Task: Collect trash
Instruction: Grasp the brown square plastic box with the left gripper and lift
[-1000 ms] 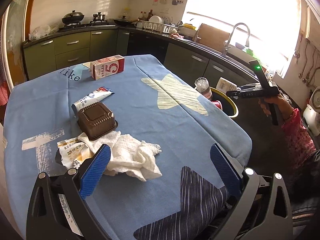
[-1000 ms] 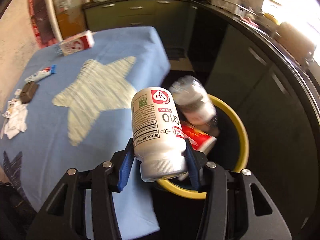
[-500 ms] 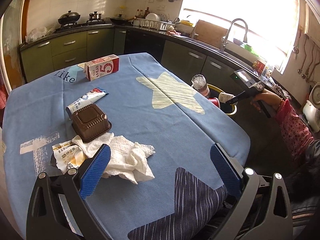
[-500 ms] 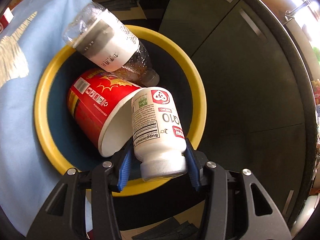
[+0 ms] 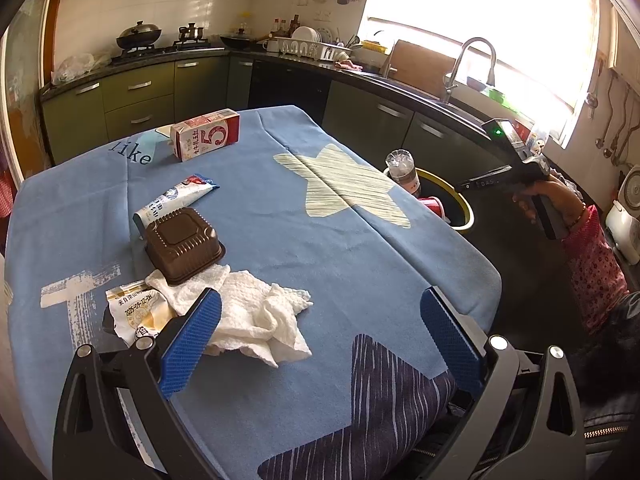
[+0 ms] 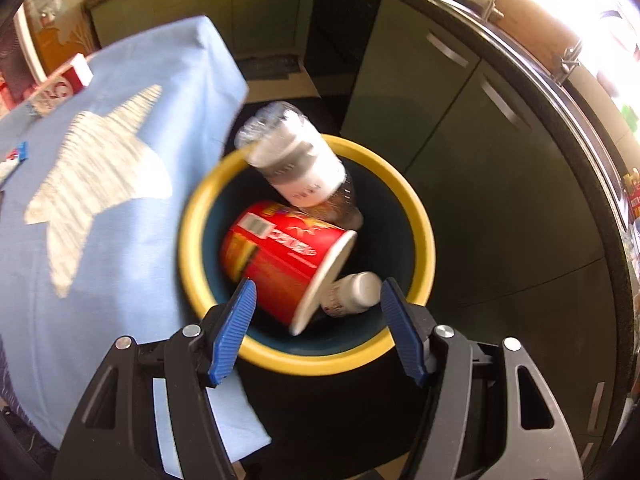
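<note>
My right gripper (image 6: pixel 314 308) is open and empty above the yellow-rimmed bin (image 6: pixel 424 240). In the bin lie a white supplement bottle (image 6: pixel 352 294), a red paper cup (image 6: pixel 284 256) and a clear plastic bottle (image 6: pixel 300 164). My left gripper (image 5: pixel 316 328) is open and empty over the near end of the table. Just ahead of it lie a crumpled white paper towel (image 5: pixel 256 316), a food wrapper (image 5: pixel 136 312), a brown plastic container (image 5: pixel 182 242), a white tube (image 5: pixel 176 198) and a milk carton (image 5: pixel 206 134). The bin also shows in the left wrist view (image 5: pixel 464 208).
The table wears a blue cloth (image 5: pixel 280 232) with a pale star. Dark green kitchen cabinets (image 6: pixel 460 128) and a counter with a sink tap (image 5: pixel 472 60) run behind the bin. The person's arm in a pink sleeve (image 5: pixel 592 264) holds the right gripper at the right.
My right gripper opened and let go of the white supplement bottle, which now lies in the bin. The right gripper has lifted back from the bin. The left gripper has barely moved.
</note>
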### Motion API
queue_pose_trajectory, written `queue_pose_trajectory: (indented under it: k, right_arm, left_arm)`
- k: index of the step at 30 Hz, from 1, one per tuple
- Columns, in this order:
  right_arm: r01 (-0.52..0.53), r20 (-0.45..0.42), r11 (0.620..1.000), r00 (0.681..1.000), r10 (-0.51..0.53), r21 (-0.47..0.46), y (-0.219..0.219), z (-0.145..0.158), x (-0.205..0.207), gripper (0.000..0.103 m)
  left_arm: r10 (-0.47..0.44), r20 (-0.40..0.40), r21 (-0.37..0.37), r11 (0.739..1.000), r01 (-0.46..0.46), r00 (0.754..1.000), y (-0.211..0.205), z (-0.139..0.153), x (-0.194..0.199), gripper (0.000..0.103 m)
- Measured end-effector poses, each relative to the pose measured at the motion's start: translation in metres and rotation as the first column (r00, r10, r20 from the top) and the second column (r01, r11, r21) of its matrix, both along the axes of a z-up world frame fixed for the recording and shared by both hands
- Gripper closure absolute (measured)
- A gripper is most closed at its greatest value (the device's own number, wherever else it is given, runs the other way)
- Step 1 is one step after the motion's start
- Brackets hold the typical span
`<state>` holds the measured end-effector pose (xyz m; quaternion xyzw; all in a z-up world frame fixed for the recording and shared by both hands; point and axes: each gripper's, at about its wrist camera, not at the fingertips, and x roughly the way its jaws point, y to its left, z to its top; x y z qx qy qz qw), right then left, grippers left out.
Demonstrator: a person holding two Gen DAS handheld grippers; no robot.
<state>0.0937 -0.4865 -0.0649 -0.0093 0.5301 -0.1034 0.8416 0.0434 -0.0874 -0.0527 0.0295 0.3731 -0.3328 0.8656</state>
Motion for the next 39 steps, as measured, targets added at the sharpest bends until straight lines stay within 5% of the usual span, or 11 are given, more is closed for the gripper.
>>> queue_pose_trajectory:
  k: [10,19,29,39]
  right_arm:
    - [-0.124,0.107,0.987,0.988,0.113,0.106,0.063,0.010,-0.026,0.041]
    - [-0.158,0.146,0.972,0.980,0.133,0.176,0.078,-0.002,-0.032,0.041]
    - [-0.168,0.179,0.953,0.976,0.124,0.253,0.065,-0.014,-0.039,0.038]
    - [-0.168,0.177,0.938,0.977,0.118,0.304,0.051,-0.031,-0.040,0.038]
  left_arm:
    - [0.132,-0.058,0.071,0.989,-0.128,0.990,0.024,0.010,0.041,0.005]
    - [0.279,-0.246,0.112,0.959,-0.259,0.928,0.018,-0.015,0.111,0.005]
    - [0.457,-0.224,0.235,0.882,-0.407,0.861,0.005,-0.047,0.158,0.021]
    - [0.473,-0.202,0.297,0.864,-0.406,0.858,-0.008,-0.054,0.157,0.038]
